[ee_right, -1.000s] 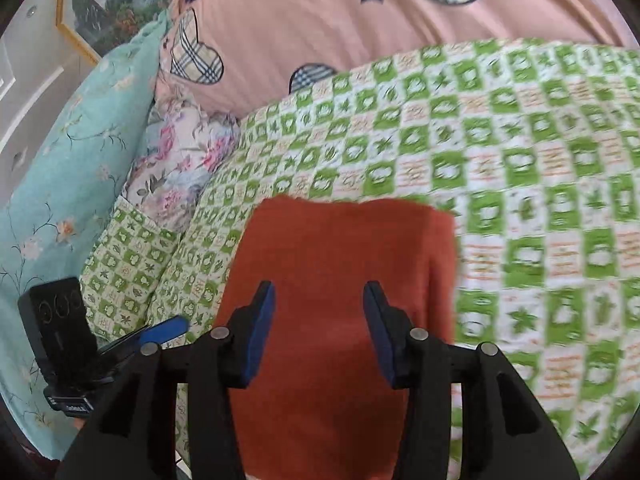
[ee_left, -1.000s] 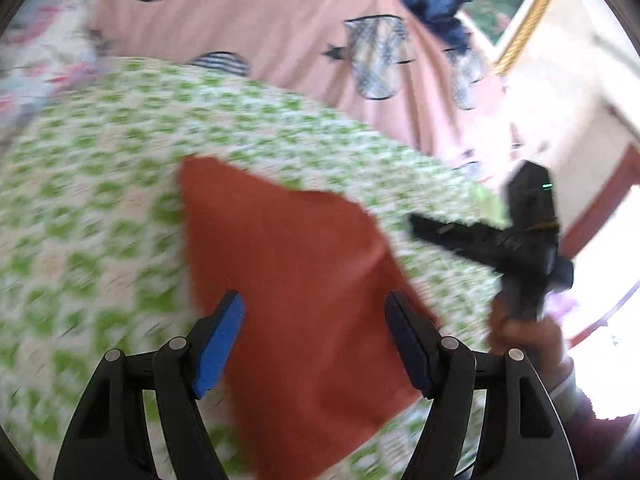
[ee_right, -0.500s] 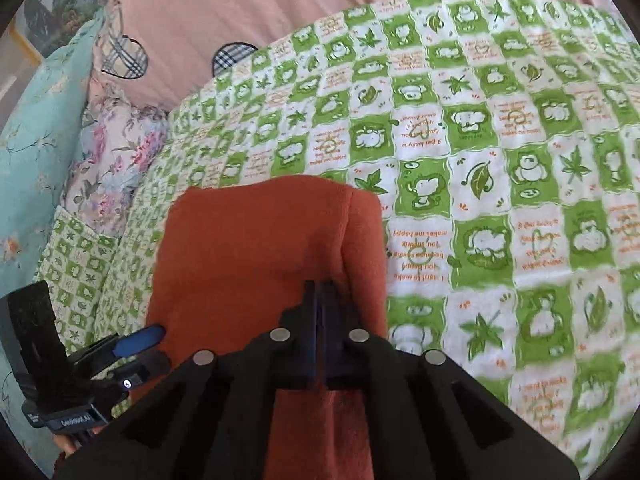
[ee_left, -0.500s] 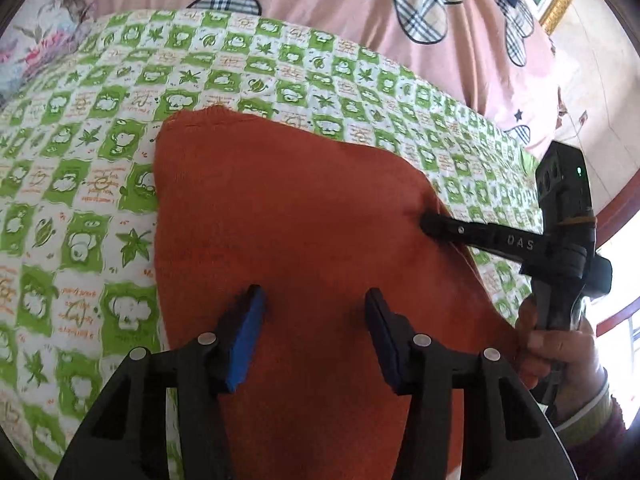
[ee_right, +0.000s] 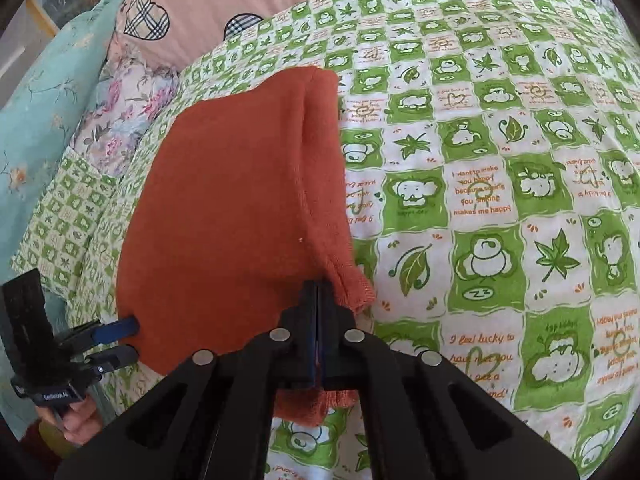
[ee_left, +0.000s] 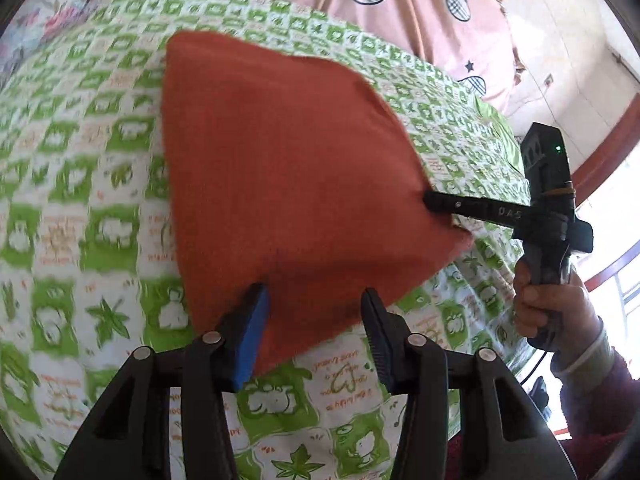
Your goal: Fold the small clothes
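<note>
In the left wrist view, an orange cloth (ee_left: 292, 168) is seen spread across the middle of the frame on a green checked bedsheet (ee_left: 80, 208), with a pink quilt (ee_left: 400, 8) across the top. The left gripper (ee_left: 314, 336) is shown at the bottom centre, its jaws about half open and closing, with the near corner of the cloth lying between them; the pads are not yet seen pressing on it. At the right of the frame the right gripper (ee_left: 430, 202) is seen clamped on the cloth's right corner, held by a hand (ee_left: 548, 312). In the right wrist view, the cloth (ee_right: 240, 208) fills the centre left of the frame, with a doubled edge or hem running down its right side, so that at least one fold may already have been made, though this cannot be told for certain. The right gripper (ee_right: 318, 304) is seen at the lower centre with its jaws fully closed on the cloth's near edge, the fabric bunched around and below them. At the lower left the left gripper (ee_right: 128, 340) is seen with its jaws parted around the other near corner. The task is judged to be at an early or middle stage: one corner is gripped, the second is about to be taken, and the lifting and folding over of the near edge toward the far one is still to be done, with any further folds after that.
</note>
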